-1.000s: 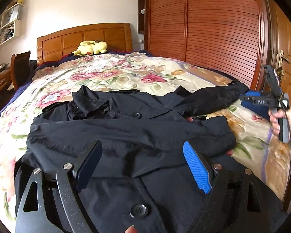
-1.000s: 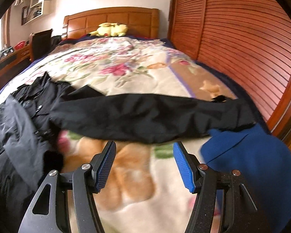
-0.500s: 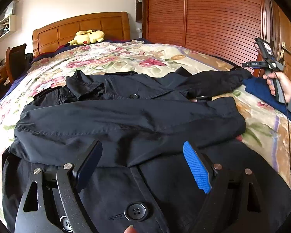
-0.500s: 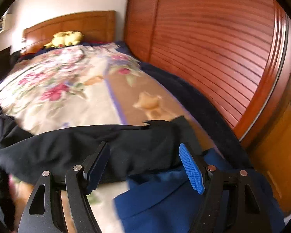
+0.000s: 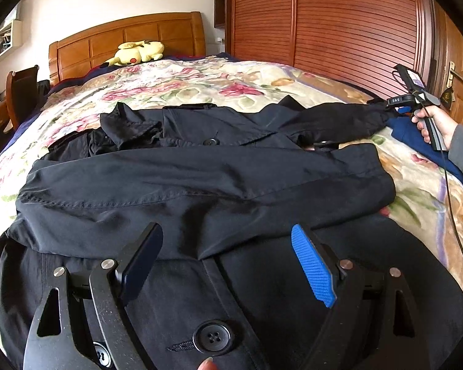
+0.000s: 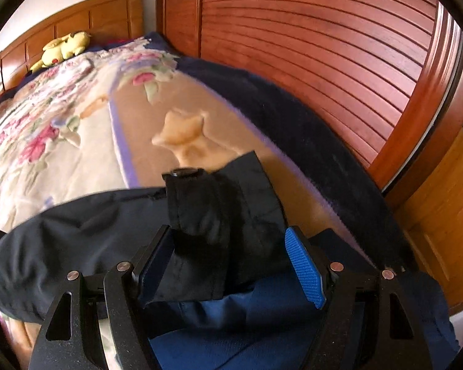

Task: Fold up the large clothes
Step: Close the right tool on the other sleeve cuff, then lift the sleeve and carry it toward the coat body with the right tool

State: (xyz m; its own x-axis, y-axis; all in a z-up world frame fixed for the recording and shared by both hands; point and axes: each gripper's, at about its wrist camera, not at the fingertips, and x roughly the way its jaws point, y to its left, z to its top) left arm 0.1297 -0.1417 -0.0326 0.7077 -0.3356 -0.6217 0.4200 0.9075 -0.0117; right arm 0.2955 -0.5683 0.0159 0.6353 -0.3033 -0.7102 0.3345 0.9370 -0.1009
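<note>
Black coat [image 5: 200, 191] is lying spread across the floral bedspread [image 5: 200, 83], one sleeve already folded across the chest.

Left gripper [image 5: 228, 265] is hovering over the coat's buttoned front, jaws standing wide apart, nothing between them; the folded sleeve is lying just ahead of its fingertips.

Right gripper [image 6: 228, 262] is reaching to the cuff [image 6: 206, 212] of the other, outstretched sleeve. Jaws are apart, with the cuff sitting between them, not yet pinched. A blue garment [image 6: 247, 333] is lying directly under this gripper.

Step in hand, by my reading: taking the second sleeve. Next move calls for closing on the cuff alone, avoiding the blue cloth beneath, then carrying it across toward the left gripper.
</note>
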